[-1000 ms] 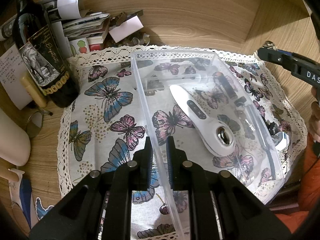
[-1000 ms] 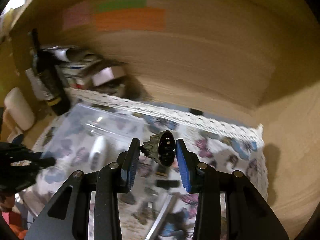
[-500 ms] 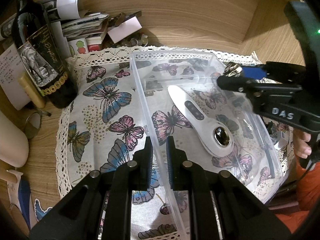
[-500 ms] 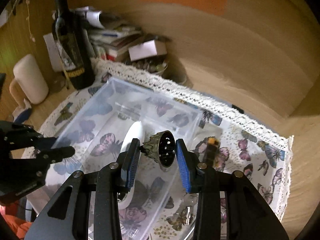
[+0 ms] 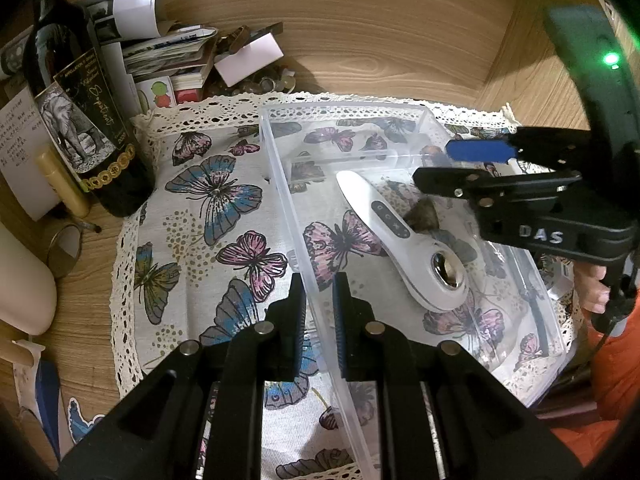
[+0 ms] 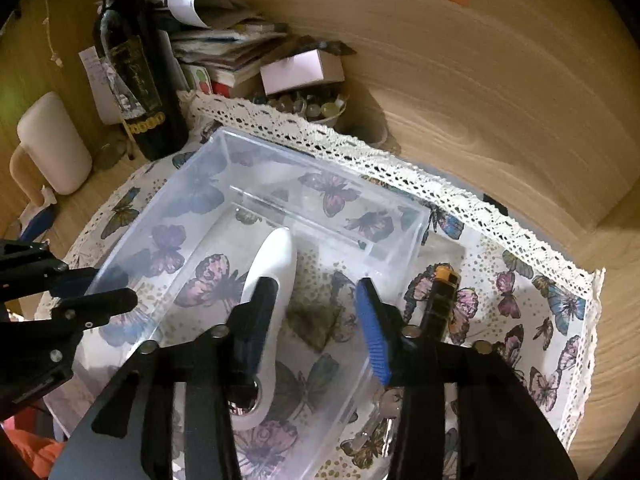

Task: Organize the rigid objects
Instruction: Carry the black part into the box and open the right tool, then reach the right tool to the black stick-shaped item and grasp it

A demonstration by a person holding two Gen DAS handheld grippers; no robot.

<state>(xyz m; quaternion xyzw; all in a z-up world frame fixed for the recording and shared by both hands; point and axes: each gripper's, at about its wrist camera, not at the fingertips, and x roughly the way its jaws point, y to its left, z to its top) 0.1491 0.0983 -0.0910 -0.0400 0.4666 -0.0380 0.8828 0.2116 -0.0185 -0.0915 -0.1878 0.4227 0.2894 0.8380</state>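
Note:
A clear plastic bin stands on a butterfly cloth. My left gripper is shut on the bin's near side wall. A white handheld device lies inside the bin. My right gripper hangs over the bin and its jaws are opening. A small dark metal piece shows blurred below the parted pads, beside the white device and free of both fingers.
A wine bottle, stacked papers and a bowl of beads crowd the back left. A black and orange tool and keys lie on the cloth right of the bin. A cream mug stands at the left.
My right gripper came in over the bin and sank. Its jaws spread and let go of the small metal piece, which dropped into the bin. The left gripper kept still.

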